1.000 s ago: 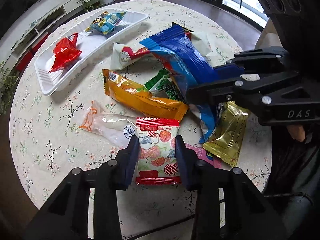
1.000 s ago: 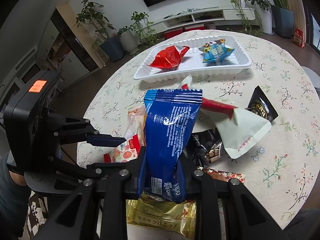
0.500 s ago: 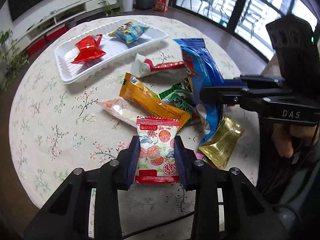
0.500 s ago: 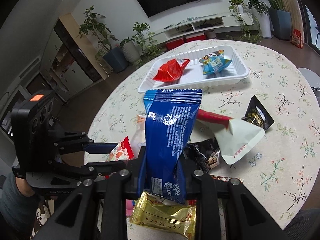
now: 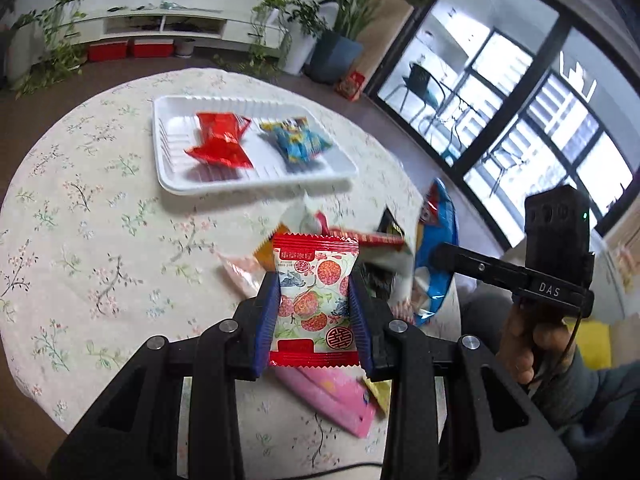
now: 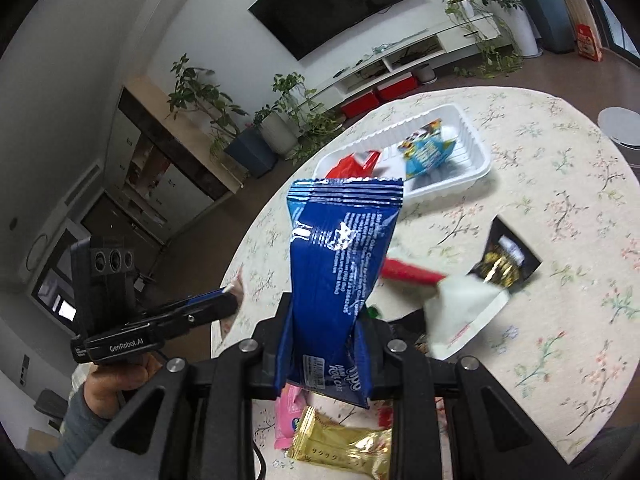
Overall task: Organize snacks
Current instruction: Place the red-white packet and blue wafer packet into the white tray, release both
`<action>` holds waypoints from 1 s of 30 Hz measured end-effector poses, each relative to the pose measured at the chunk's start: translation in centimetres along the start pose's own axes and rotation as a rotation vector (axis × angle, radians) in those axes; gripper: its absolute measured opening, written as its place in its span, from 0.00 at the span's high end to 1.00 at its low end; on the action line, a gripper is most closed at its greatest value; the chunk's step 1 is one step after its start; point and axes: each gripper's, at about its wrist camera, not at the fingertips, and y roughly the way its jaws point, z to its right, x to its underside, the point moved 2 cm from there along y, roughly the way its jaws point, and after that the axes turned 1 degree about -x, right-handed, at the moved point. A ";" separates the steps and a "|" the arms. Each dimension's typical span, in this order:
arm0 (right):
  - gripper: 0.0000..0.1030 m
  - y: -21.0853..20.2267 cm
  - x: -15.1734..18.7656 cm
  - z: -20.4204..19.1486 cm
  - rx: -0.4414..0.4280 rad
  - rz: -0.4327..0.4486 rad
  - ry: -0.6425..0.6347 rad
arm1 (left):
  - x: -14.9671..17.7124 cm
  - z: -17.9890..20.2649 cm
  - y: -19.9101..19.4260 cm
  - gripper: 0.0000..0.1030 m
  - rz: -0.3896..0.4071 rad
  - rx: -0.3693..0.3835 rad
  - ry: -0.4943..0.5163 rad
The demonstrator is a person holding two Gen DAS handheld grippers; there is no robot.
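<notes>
Left tool (image 5: 314, 316) pinching lychee-print packet (image 5: 314, 292), right tool (image 6: 324, 354) pinching upright blue packet (image 6: 340, 264)

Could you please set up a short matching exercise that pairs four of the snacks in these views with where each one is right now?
Things:
1. blue roll-cake packet
2. lychee-print packet
3. red packet
4. gold packet

Places:
A. lying in the white tray
B. clamped in the left gripper
C. lying on the table, below the right gripper
D. clamped in the right gripper

Pairs: 1-D, 2-B, 3-A, 4-C
</notes>
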 end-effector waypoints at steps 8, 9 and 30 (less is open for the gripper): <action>0.72 -2.8 -7.3 3.2 0.117 0.083 0.006 | -7.1 -1.7 -0.2 0.69 0.098 -0.033 -0.059; 0.72 -3.0 -8.6 3.4 0.131 0.094 0.003 | -8.2 -2.0 -0.2 0.69 0.113 -0.035 -0.065; 0.72 15.2 -18.6 0.6 0.236 -0.208 -0.191 | -18.7 -9.1 10.9 0.70 0.016 -0.269 -0.075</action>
